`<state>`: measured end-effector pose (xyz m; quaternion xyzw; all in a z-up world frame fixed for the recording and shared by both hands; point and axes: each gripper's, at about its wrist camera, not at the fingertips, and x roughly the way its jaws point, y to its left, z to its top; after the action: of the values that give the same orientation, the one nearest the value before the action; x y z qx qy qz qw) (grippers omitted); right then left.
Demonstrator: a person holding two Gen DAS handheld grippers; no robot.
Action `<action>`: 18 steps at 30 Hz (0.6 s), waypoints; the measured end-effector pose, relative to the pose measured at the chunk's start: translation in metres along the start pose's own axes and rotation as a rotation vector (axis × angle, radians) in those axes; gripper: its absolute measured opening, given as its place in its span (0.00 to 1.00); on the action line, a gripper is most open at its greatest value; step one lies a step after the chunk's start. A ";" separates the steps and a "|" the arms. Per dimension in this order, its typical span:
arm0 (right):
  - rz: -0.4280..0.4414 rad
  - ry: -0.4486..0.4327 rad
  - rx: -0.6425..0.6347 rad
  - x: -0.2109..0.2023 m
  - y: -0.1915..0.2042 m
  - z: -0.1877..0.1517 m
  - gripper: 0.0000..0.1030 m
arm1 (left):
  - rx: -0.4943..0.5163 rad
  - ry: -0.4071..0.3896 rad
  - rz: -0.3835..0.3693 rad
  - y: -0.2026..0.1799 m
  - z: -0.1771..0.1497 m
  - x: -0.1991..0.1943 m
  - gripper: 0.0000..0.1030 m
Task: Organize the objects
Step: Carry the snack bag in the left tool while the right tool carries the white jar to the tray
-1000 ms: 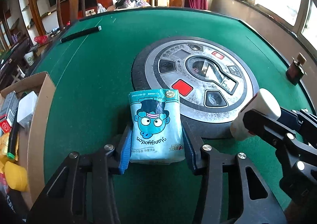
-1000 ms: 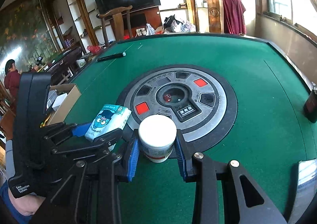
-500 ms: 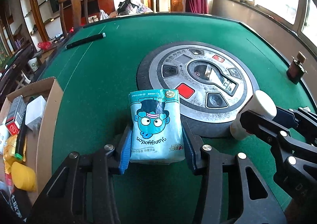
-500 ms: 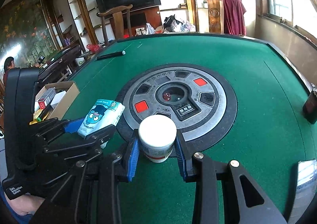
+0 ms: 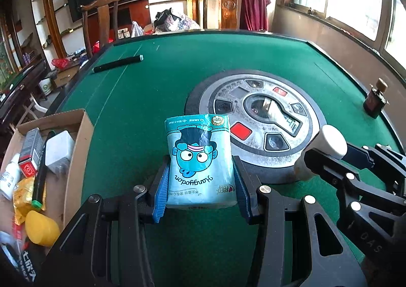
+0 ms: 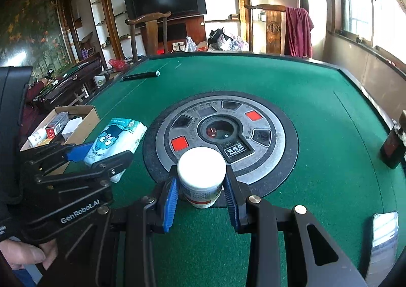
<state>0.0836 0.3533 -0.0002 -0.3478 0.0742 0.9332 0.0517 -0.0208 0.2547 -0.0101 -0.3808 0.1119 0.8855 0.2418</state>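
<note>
- Green felt table [image 5: 157, 99] carries a cardboard box [image 5: 76, 149] at nine o'clock, already holding several items.
- Left gripper [image 5: 200, 185] clamps the tissue pack [image 5: 200, 160].
- Right gripper [image 6: 201, 195] clamps the white jar [image 6: 201, 175].
- Black pen [image 5: 118, 63] at eleven o'clock and brown bottle [image 5: 374, 101] at three remain unsorted.

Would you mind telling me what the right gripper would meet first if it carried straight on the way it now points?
The right gripper, shut on the white jar, points at the round control panel in the middle of the green table. Going level, the way looks free; dipping, it would probably meet the panel first, though depth is unclear.
</note>
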 end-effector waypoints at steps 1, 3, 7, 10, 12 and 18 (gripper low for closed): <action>-0.003 -0.003 -0.004 0.000 0.001 0.000 0.33 | -0.004 -0.007 0.002 0.001 0.001 -0.002 0.44; -0.008 -0.007 -0.011 0.000 0.002 0.000 0.33 | -0.003 -0.022 0.004 0.002 0.002 -0.007 0.44; -0.012 -0.011 -0.019 0.000 0.005 -0.001 0.33 | -0.008 -0.049 0.017 0.005 0.002 -0.015 0.44; -0.010 -0.017 -0.028 -0.001 0.008 -0.001 0.33 | -0.013 -0.057 0.021 0.007 0.003 -0.019 0.44; -0.007 -0.019 -0.027 -0.003 0.011 -0.002 0.33 | -0.016 -0.063 0.023 0.009 0.003 -0.021 0.44; 0.016 -0.036 -0.019 -0.011 0.023 -0.001 0.33 | -0.026 -0.080 0.025 0.012 0.004 -0.027 0.44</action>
<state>0.0890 0.3301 0.0081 -0.3308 0.0672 0.9403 0.0425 -0.0138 0.2364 0.0130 -0.3465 0.0955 0.9043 0.2302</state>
